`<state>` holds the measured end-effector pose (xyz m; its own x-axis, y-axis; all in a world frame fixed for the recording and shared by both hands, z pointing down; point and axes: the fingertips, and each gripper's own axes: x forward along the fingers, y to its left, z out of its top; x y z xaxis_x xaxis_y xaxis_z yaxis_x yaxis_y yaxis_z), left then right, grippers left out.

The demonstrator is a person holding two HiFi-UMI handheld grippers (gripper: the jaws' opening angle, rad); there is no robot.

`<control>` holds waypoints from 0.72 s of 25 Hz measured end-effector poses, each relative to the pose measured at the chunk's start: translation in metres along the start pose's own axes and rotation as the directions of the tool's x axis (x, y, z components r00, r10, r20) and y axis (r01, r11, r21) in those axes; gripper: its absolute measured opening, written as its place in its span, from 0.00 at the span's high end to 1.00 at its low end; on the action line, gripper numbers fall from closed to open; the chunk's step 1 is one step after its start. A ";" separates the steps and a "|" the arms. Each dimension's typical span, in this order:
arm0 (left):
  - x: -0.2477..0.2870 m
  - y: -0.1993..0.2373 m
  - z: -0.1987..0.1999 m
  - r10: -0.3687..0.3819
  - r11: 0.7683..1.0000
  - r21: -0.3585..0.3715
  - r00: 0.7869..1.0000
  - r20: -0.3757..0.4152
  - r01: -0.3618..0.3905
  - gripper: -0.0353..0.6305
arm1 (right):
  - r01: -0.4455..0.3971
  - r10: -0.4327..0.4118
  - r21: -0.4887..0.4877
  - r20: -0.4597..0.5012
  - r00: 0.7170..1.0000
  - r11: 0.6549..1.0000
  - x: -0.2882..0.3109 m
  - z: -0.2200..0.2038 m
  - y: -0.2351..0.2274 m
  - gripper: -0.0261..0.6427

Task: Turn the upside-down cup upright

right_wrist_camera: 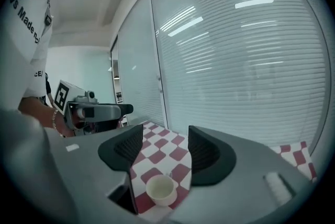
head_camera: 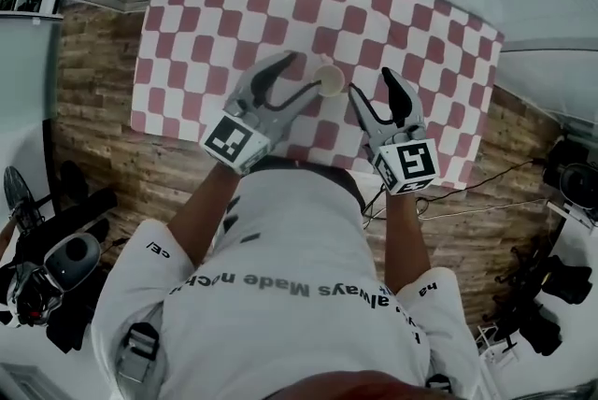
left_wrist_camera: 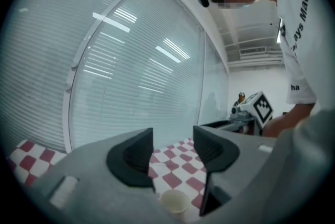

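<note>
Wood floor point(head_camera: 93, 108) lies to the left of the checked cloth point(head_camera: 206, 24), with dark gear point(head_camera: 47, 258) well clear of the table's left edge. The cloth is bare on every side of the cup, out to its edges. A glass wall with blinds point(left_wrist_camera: 131, 60) stands beyond the far edge. At the right, a cable point(head_camera: 486, 174) trails over the floor past the cloth's corner.

The cup point(head_camera: 329, 78) stands upright near the middle of the cloth, toward the near edge. It is small and pale, with its open mouth up. It shows the same way in the left gripper view point(left_wrist_camera: 174, 201) and the right gripper view point(right_wrist_camera: 160, 189).

The left gripper point(head_camera: 301, 76) hangs above the cloth, jaws partly apart with nothing between the pads; the cup sits on the cloth below the gap. The right gripper point(head_camera: 374, 90) is just right of the cup, its jaws likewise parted and empty.
</note>
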<state>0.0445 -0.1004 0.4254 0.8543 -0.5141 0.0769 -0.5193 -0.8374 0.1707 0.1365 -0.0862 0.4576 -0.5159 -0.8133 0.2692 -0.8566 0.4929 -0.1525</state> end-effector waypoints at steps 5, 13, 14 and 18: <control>-0.018 0.002 0.043 0.063 0.998 0.016 0.997 0.048 -0.064 0.60 | 0.025 -0.027 0.023 0.086 0.996 0.999 -0.024 0.052 0.010 0.61; -0.041 -0.015 0.104 0.101 0.994 0.036 0.989 0.107 -0.106 0.61 | 0.122 -0.119 -0.017 0.130 0.984 0.992 -0.062 0.115 0.028 0.65; -0.044 -0.018 0.110 0.104 0.993 0.038 0.988 0.113 -0.109 0.61 | 0.133 -0.129 -0.020 0.137 0.982 0.991 -0.067 0.121 0.031 0.65; -0.054 -0.027 0.129 0.112 0.992 0.044 0.985 0.133 -0.119 0.61 | 0.181 -0.171 -0.044 0.171 0.970 0.983 -0.083 0.146 0.041 0.65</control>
<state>0.0093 -0.0735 0.2894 0.7798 -0.6251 -0.0356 -0.6179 -0.7775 0.1174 0.1431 -0.0441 0.2904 -0.3558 -0.9262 0.1245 -0.9345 0.3510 -0.0596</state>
